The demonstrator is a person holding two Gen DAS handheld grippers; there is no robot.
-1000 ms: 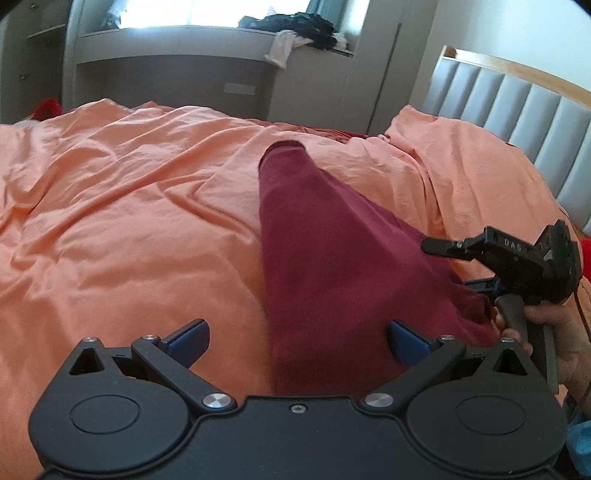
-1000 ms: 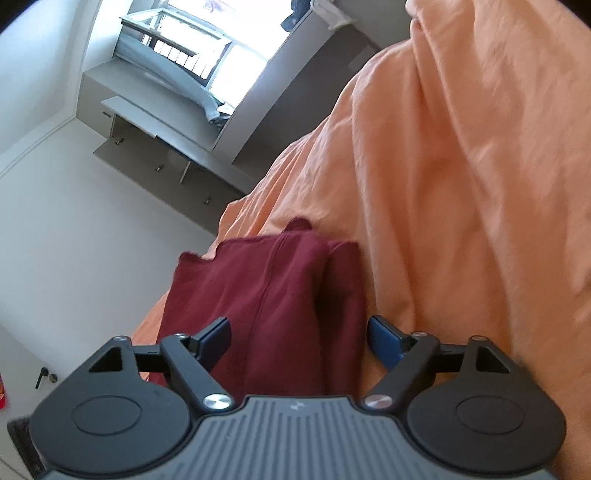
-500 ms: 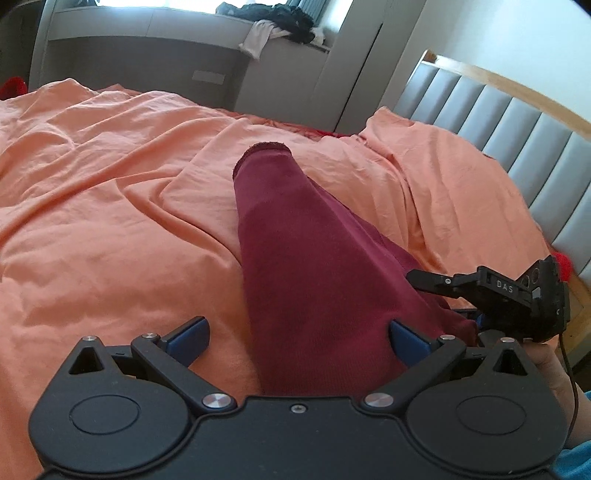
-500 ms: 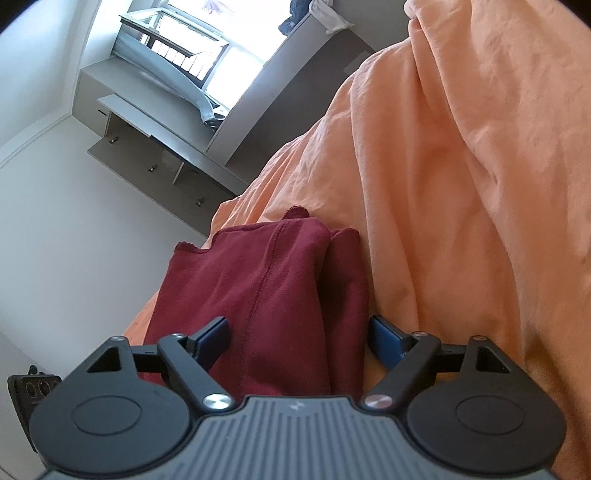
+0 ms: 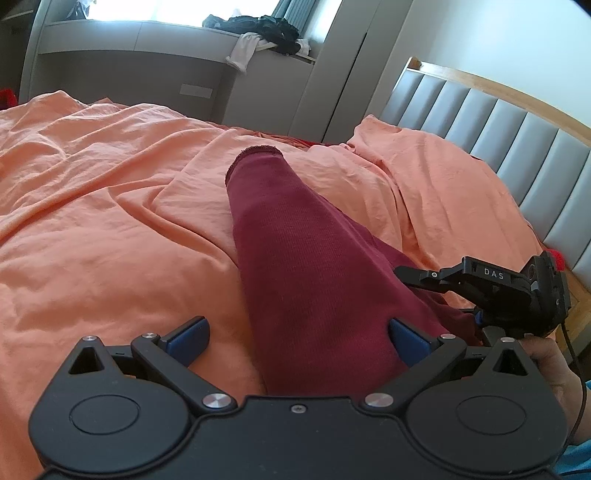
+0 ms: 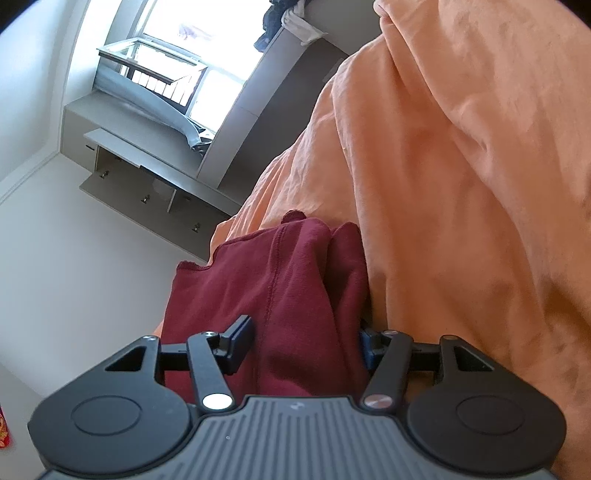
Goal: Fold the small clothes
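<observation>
My left gripper [image 5: 297, 341] stands wide: its blue pads are well apart, the right pad just at the edge of the dark red garment [image 5: 314, 266], the left pad over bare orange bedsheet [image 5: 110, 221], so nothing is pinched. My right gripper [image 6: 301, 345] has just been closing, with a thick bunch of that garment [image 6: 288, 295] between its jaws; the right pad is pushed into the cloth, but whether the left pad presses on it yet I cannot tell.

From the left wrist view the garment runs as a long tapered strip from 6 o'clock up toward 12, its hemmed end lying on the sheet near the middle. The right gripper [image 5: 417, 277] shows at 4 o'clock, held by a hand [image 5: 550, 365], its upper finger above the garment's side edge. A padded grey headboard [image 5: 517, 147] sits at 2 o'clock, and a grey window ledge [image 5: 147, 37] with heaped dark clothes [image 5: 258, 26] at 12.
</observation>
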